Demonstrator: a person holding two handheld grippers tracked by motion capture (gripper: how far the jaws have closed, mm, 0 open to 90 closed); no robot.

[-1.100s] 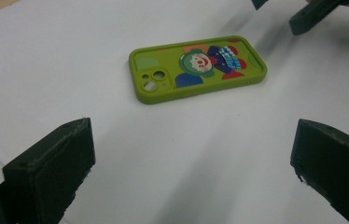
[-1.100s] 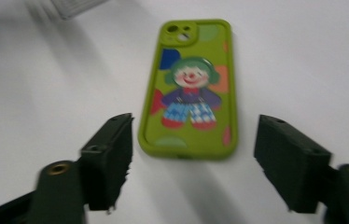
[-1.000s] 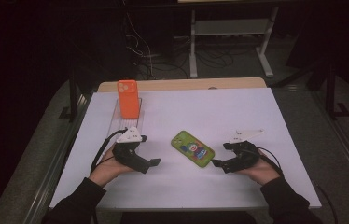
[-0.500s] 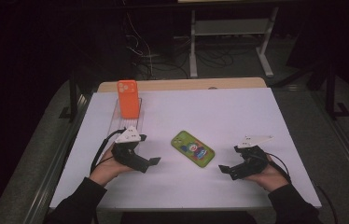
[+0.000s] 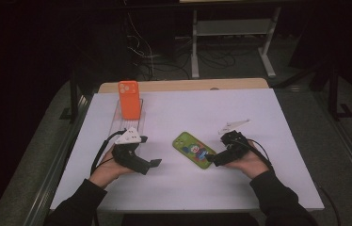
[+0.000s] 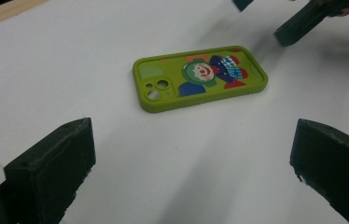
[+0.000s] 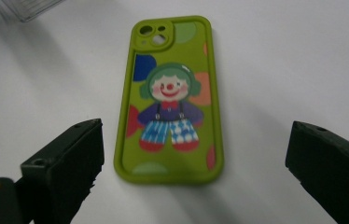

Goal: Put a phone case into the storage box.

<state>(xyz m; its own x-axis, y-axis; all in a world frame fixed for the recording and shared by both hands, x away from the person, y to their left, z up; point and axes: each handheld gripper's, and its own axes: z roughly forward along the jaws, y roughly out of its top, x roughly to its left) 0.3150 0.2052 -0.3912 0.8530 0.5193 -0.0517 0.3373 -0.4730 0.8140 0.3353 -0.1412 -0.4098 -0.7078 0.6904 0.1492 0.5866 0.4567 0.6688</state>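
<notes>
Where the white surface (image 5: 259, 122) carries its load, two phone cases can be counted: one lime-green rubbery phone case printed with a clown (image 5: 194, 149) and one orange phone case (image 5: 129, 99). The green case lies flat, picture side up, roughly mid-surface. The orange case stands upright in a single clear plastic holder (image 5: 123, 123), well apart from the green case, toward the far left of it.

Two hand-held grippers are present, one in each of the person's hands. The left hand-held gripper (image 5: 151, 164) rests on the surface to the near left of the green case, apart from it; its jaws are spread wide with only bare surface between them, and the green case (image 6: 199, 77) lies beyond them. The right hand-held gripper (image 5: 212, 160) sits at the near right end of the green case. Its jaws have just been opening and stand spread, one on either side of the case's bottom end (image 7: 169, 100), without pressing on it.

The surface is a white sheet over a table whose pale wooden edge (image 5: 183, 85) shows beyond the green case. The room behind is dark, with cables on the floor and one light metal stand (image 5: 233, 35).
</notes>
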